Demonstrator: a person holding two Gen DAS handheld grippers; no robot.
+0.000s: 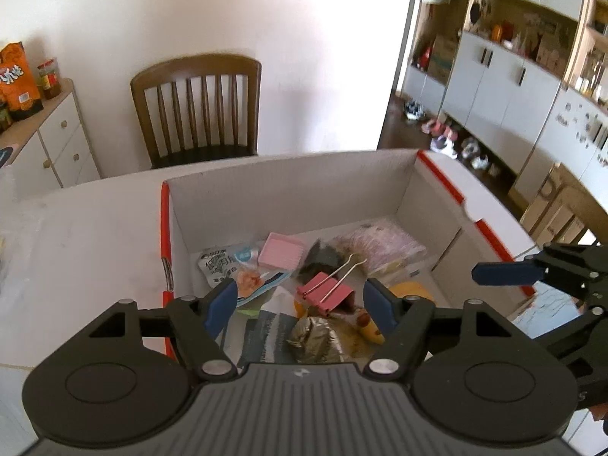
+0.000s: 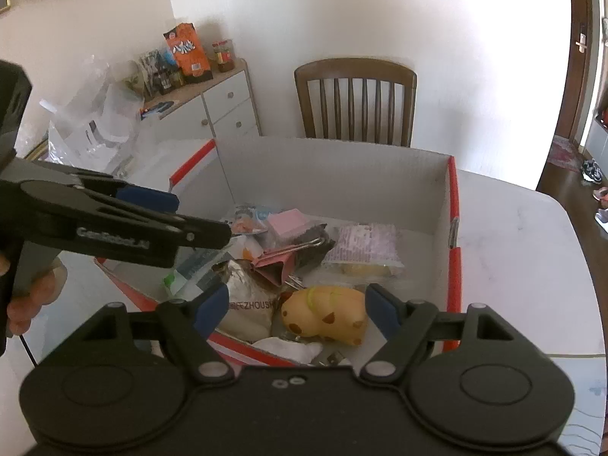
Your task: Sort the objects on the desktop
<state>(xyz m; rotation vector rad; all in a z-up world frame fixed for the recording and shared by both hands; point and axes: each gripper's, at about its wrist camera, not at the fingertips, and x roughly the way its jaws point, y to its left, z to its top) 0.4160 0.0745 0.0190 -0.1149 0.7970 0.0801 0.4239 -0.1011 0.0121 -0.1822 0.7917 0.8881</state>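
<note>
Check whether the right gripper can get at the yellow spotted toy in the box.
Probably yes: the right gripper hangs over the box, jaws open and empty, and the yellow spotted toy lies uncovered on top.

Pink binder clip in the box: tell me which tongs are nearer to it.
Left. The left tongs hang open right over the pink binder clip; the right tongs stand open above the yellow toy, with the clip beyond their tips.

In the lower middle of the frame, the left gripper (image 1: 300, 306) is hovering, fingers (image 1: 222, 302) spread, over a pink binder clip (image 1: 325, 294) lying in the cardboard box (image 1: 288, 186).
</note>
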